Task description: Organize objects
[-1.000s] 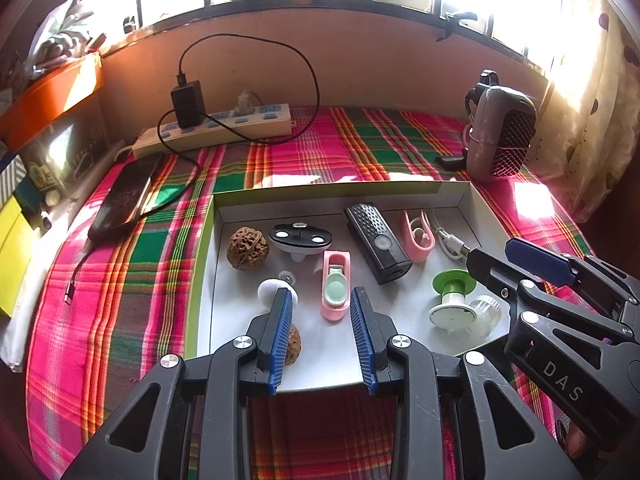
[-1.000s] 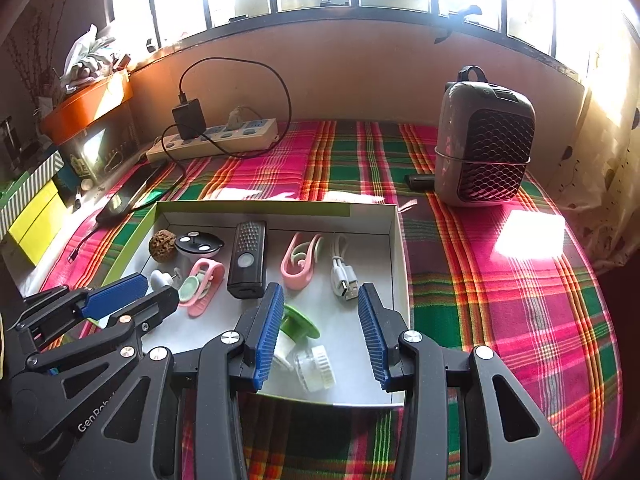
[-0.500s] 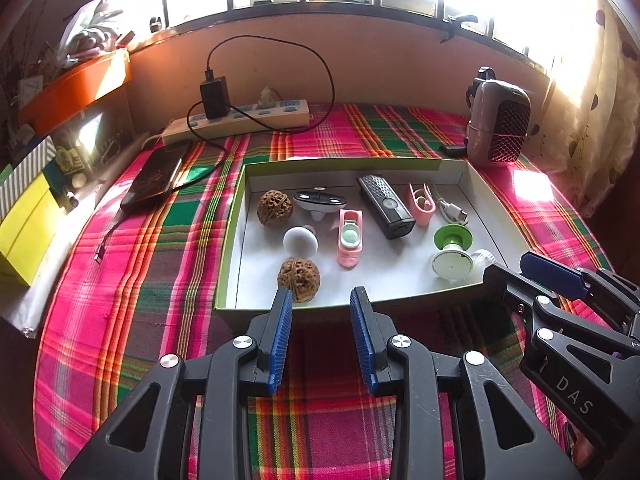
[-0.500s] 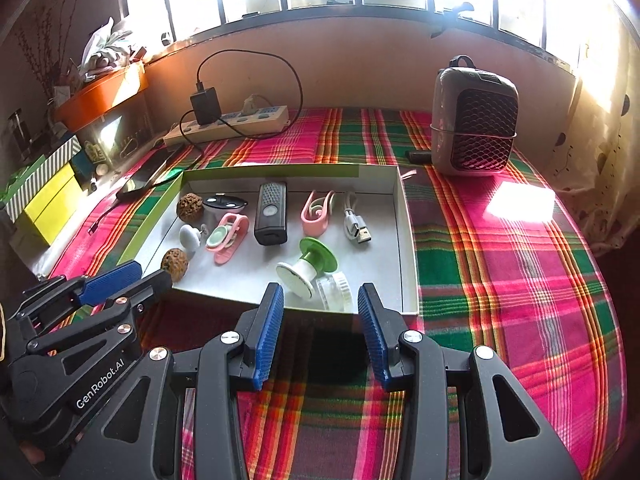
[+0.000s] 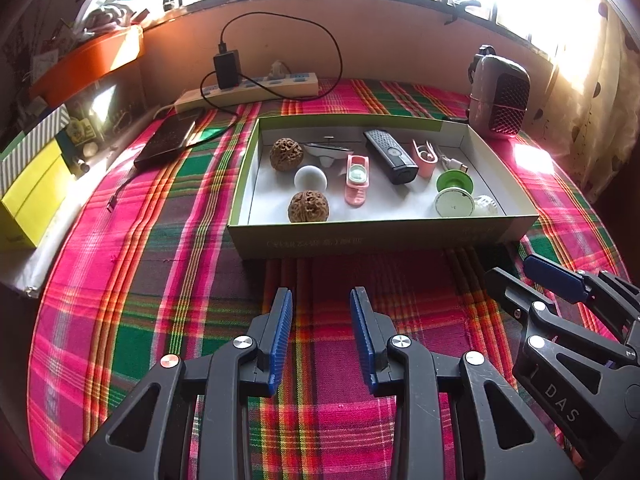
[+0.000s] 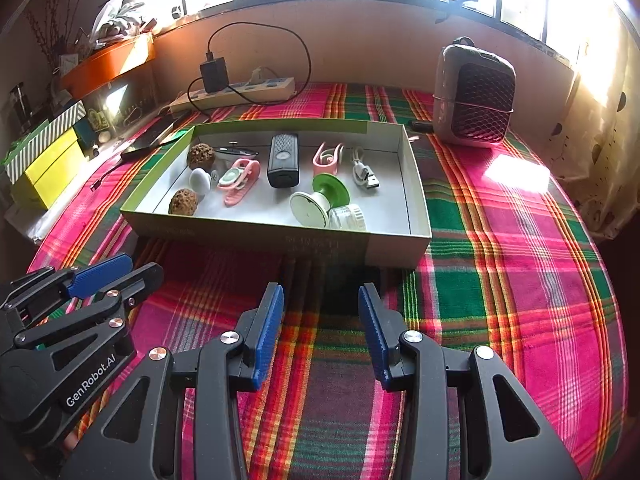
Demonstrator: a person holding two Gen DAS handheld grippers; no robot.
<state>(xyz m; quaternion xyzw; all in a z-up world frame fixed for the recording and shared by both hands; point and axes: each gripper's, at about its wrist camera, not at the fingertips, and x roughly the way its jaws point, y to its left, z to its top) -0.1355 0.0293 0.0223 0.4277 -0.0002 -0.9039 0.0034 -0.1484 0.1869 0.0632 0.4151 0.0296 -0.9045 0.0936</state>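
Fingers of both grippers spread, empty, short of box; best approach w/ level reach over near wall.

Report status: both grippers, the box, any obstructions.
Left gripper open, empty. Right gripper open, empty. Shallow green-edged cardboard box ahead on plaid cloth, small items inside. Nothing between grippers and box.
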